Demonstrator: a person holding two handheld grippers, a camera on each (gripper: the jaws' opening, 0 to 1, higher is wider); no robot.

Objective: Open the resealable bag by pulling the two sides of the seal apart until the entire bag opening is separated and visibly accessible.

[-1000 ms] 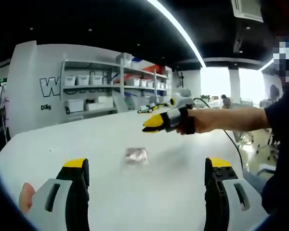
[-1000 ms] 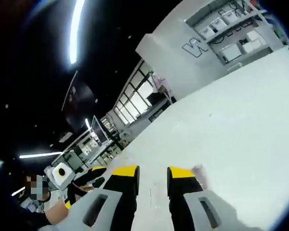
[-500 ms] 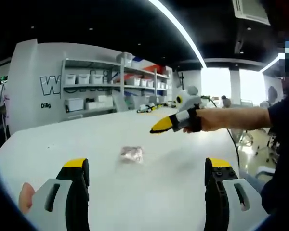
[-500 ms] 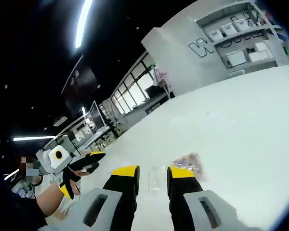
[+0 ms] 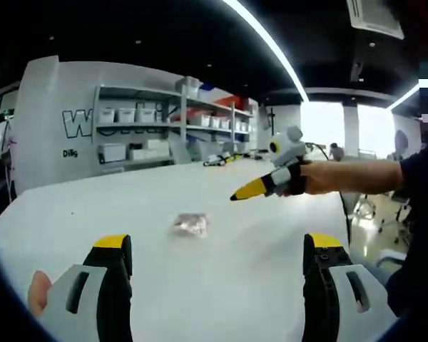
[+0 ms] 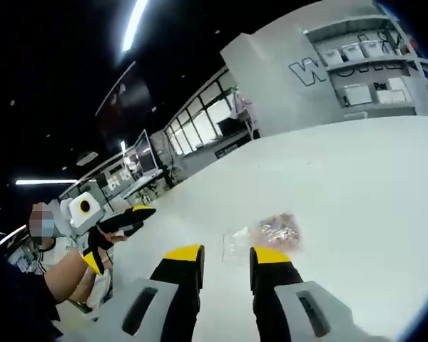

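Approach phase, seal not yet engaged. Over the last second the right gripper [image 5: 255, 189], carried on an outstretched forearm, has swung round toward the resealable bag [image 5: 190, 224]; its own view, which a second ago looked mostly across bare table with only a sliver of the bag beside one jaw, now holds the bag [image 6: 271, 234] just ahead of its tips, so the right tool appears to be lining up on one side of the opening. The left gripper [image 5: 216, 246] has barely changed its aim, though the bag has drifted slightly up and left in its picture. The bag lies flat on the white table [image 5: 235, 285], clear plastic with small mixed contents at one end and an empty clear end pointing toward the right gripper's jaws. Relative to the bag, the left gripper stands well back, jaws spread wide and holding nothing; the right gripper [image 6: 225, 254] is near and above, jaws a narrow gap apart, clamped on nothing. Neither tool touches the bag; judged from this, all the pulling remains to be done.
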